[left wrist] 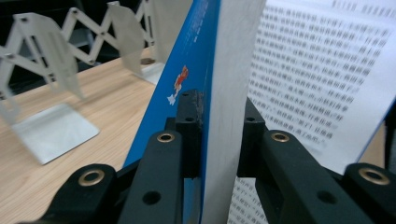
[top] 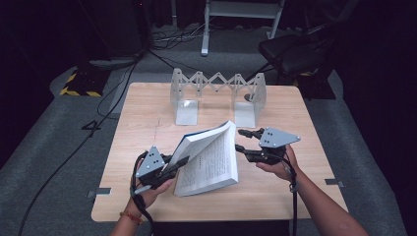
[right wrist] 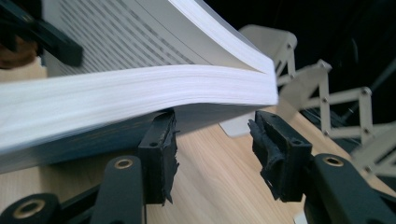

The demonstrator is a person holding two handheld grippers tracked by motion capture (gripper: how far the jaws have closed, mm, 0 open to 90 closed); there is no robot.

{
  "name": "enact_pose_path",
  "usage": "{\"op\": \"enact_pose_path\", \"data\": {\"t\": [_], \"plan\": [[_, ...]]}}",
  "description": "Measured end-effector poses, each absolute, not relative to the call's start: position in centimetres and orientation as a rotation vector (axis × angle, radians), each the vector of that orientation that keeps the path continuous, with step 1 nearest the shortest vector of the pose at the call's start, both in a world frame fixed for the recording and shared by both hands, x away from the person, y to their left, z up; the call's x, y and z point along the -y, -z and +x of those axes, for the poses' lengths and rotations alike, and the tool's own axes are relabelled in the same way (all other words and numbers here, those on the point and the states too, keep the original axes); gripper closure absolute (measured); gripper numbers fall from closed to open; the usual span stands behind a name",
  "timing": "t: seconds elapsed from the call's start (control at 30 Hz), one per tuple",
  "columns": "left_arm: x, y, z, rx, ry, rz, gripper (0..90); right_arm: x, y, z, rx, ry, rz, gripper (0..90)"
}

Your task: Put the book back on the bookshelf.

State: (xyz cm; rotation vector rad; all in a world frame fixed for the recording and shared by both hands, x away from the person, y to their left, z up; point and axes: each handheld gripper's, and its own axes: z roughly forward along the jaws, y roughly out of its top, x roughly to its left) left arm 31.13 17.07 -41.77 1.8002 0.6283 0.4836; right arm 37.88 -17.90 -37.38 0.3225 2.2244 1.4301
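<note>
A thick paperback book (top: 211,157) with a blue cover stands half open on the wooden table (top: 142,118), printed pages facing right. My left gripper (top: 179,162) is shut on its left part. In the left gripper view the jaws of that gripper (left wrist: 219,107) clamp the blue cover and a wad of pages of the book (left wrist: 229,56). My right gripper (top: 240,139) is held at the book's right edge, jaws apart. In the right gripper view the curved page block of the book (right wrist: 140,88) passes above and behind that gripper (right wrist: 212,135), with nothing between the pads.
A metal folding bookend rack (top: 216,93) stands at the table's far side, behind the book. A dark chair (top: 295,49) and cables (top: 113,88) are on the floor beyond the table.
</note>
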Motion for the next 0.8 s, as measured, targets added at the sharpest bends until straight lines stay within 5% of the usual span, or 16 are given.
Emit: {"op": "enact_pose_path", "data": {"t": [0.17,0.4,0.57,0.8], "plan": [[-17.4,41.8,30.3,-0.643,-0.570,1.828,75.3,15.7,37.1,37.3,-2.220,-1.459,0.284,50.1],[-16.2,42.3,30.3,-0.662,-0.575,1.874,60.2,13.8,38.3,37.5,-2.222,-1.480,0.320,48.9],[-15.4,42.5,30.3,-0.615,-0.515,1.891,73.5,13.7,38.6,37.8,-2.219,-1.564,0.357,48.9],[-14.6,42.7,31.4,-0.573,-0.405,1.847,76.0,15.1,39.1,37.7,-2.232,-1.539,0.335,51.7]]}}
